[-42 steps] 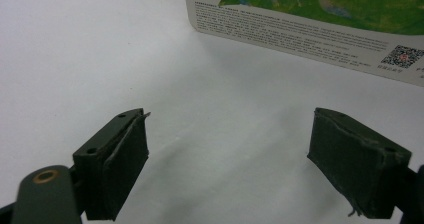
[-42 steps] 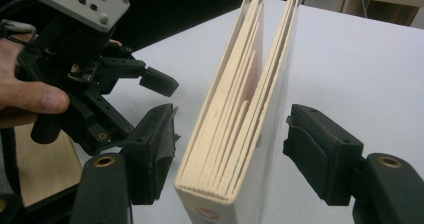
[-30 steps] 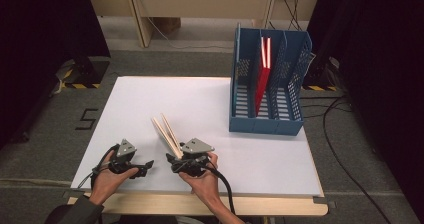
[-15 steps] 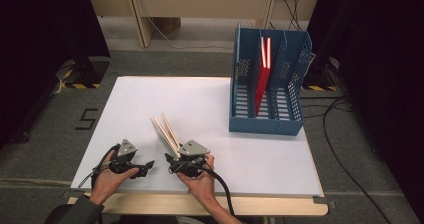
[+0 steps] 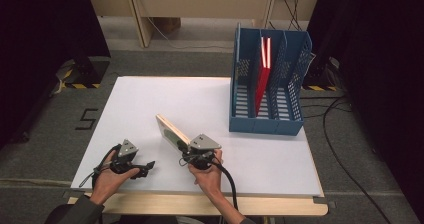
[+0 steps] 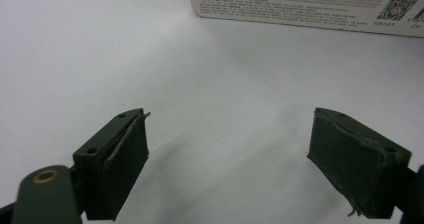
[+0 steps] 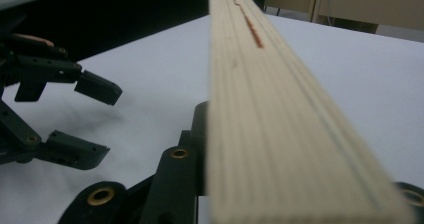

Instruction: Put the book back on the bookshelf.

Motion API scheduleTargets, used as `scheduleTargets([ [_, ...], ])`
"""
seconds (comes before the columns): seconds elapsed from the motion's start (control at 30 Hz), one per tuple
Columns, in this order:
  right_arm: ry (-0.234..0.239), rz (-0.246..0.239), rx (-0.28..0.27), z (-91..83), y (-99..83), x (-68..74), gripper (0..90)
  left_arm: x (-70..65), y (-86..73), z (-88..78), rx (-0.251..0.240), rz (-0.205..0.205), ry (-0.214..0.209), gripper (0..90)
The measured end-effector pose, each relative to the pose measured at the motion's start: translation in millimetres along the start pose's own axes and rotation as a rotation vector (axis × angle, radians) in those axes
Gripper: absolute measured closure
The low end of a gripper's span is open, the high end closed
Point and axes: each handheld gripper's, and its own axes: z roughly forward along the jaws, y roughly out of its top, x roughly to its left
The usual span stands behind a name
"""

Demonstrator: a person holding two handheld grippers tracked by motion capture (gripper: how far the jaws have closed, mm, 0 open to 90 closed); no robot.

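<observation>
A book (image 5: pixel 170 132) sits just below the centre of the high view, tilted up on one edge above the white desk (image 5: pixel 200 99) and slanting from the middle of the frame down toward the right claw (image 5: pixel 192 155). That claw is closed on the book's lower end, with the person's right hand (image 5: pixel 207 171) wrapped around its body at the bottom centre. In the right gripper view the book's cream page edge (image 7: pixel 265 109) runs from the bottom of the frame to the top, with a black jaw pressed against its left side. The left claw (image 5: pixel 144 167) rests low over the desk at the lower left of the high view, held by the left hand (image 5: pixel 107 179); its jaws stand wide apart with nothing between them. In the left gripper view the book's printed back cover (image 6: pixel 310 6) lies along the top edge. A blue file rack (image 5: pixel 267 84) stands at the upper right of the desk, holding an upright red book (image 5: pixel 262 74).
</observation>
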Motion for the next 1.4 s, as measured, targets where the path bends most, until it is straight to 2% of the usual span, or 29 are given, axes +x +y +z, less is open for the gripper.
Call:
scheduleTargets([
  [0.07,0.017,0.066,-0.019,-2.6,1.5,-7.7,75.2,0.3,-0.2,-0.5,0.000,0.000,0.001,15.1],
  [0.2,0.016,0.082,-0.047,-7.7,5.1,-16.3,75.3,0.4,-0.1,-0.5,-0.001,0.001,0.000,15.1],
  [0.57,0.005,0.069,-0.067,-15.4,11.8,-24.6,75.5,-0.3,-0.2,-0.1,-0.001,0.000,-0.003,15.1],
  [0.87,0.005,0.024,-0.044,-17.9,7.8,-26.4,75.1,-1.9,-0.5,0.6,0.005,0.008,-0.009,15.1],
  [1.4,0.012,0.027,-0.023,-15.4,-4.7,-31.9,73.2,-2.5,-1.1,1.3,0.014,0.012,-0.011,15.2],
])
